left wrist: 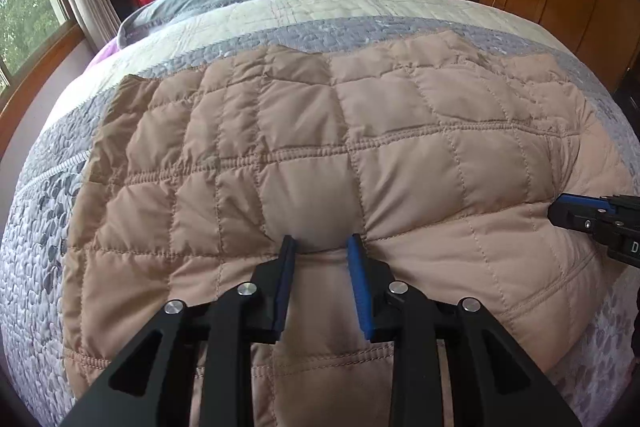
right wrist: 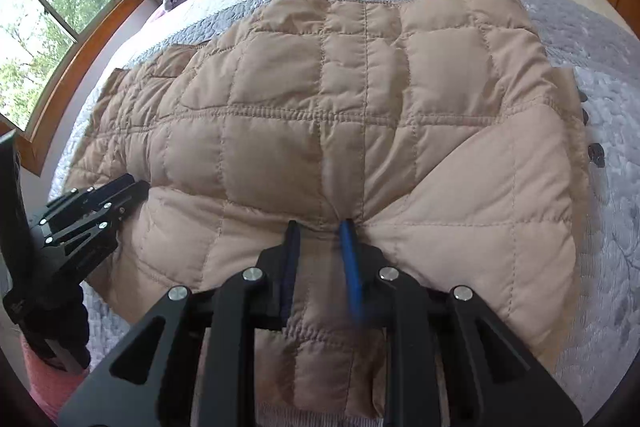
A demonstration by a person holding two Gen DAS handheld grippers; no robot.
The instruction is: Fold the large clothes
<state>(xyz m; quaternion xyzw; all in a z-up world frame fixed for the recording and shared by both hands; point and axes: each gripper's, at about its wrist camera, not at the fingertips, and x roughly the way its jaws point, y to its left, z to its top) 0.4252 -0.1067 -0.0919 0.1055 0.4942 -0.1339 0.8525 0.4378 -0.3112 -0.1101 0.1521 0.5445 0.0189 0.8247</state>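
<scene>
With my left claw [left wrist: 322,243] and right claw [right wrist: 320,227] each pinching a fold of the tan quilted jacket [left wrist: 340,131] on the bed [left wrist: 360,7], I should carry both edges evenly to keep the crease straight.

- My left gripper [left wrist: 322,243] is matte black, with angular linkage arms that have triangular cut-outs.
- Four round silver pivot screws sit across its linkage in the lower half of the frame.
- Its fingers [left wrist: 362,287] carry ribbed blue pads, one looking darker, in shade.
- My right gripper [right wrist: 320,227] is built the same: black arms, silver screws, blue pads.
- At the right edge of the left view, its black body shows a white letter "D".
</scene>
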